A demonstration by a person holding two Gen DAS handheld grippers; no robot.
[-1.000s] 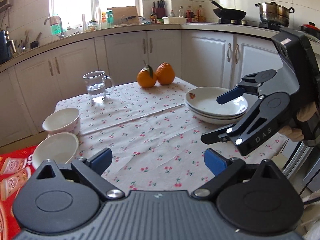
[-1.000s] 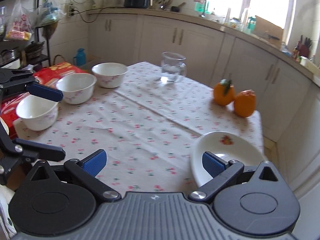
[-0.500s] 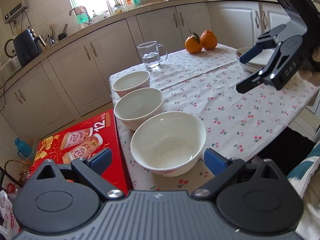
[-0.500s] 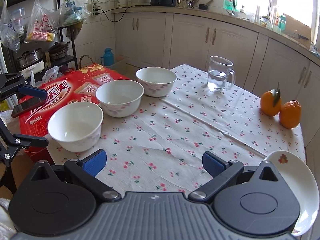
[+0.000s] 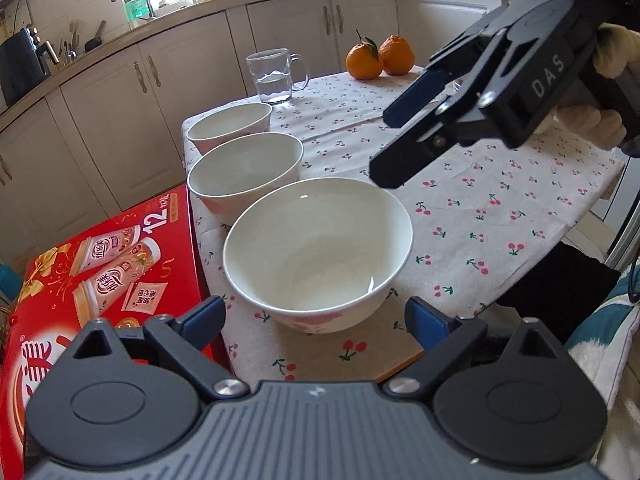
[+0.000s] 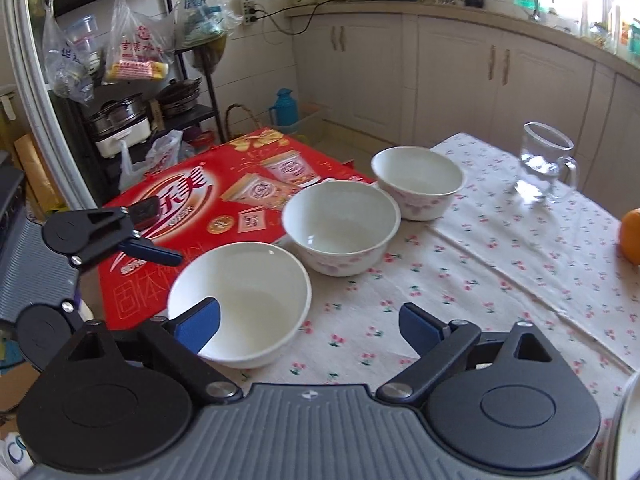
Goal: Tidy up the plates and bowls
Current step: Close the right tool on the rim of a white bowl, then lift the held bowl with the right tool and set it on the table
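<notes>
We see three white bowls in a row along the edge of the table (image 5: 500, 216), which wears a cherry-print cloth, beside a red carton (image 5: 100, 280). The nearest bowl (image 5: 318, 248) lies just ahead of our left gripper (image 5: 316, 320), whose blue fingers (image 5: 206, 314) stand spread wider than the bowl, one low on each side of it; they are closing, yet neither pad presses on it. The middle bowl (image 5: 245, 170) and the far bowl (image 5: 229, 122) touch nothing but the cloth. Our right gripper (image 6: 310, 324) hovers by the same nearest bowl (image 6: 240, 300); its fingers (image 6: 198, 322) are also wide and closing, the left pad over the bowl's inside, the other over bare cloth, gripping nothing. Farther back stand a glass mug (image 5: 274, 76) with water and two oranges (image 5: 378, 58).
</notes>
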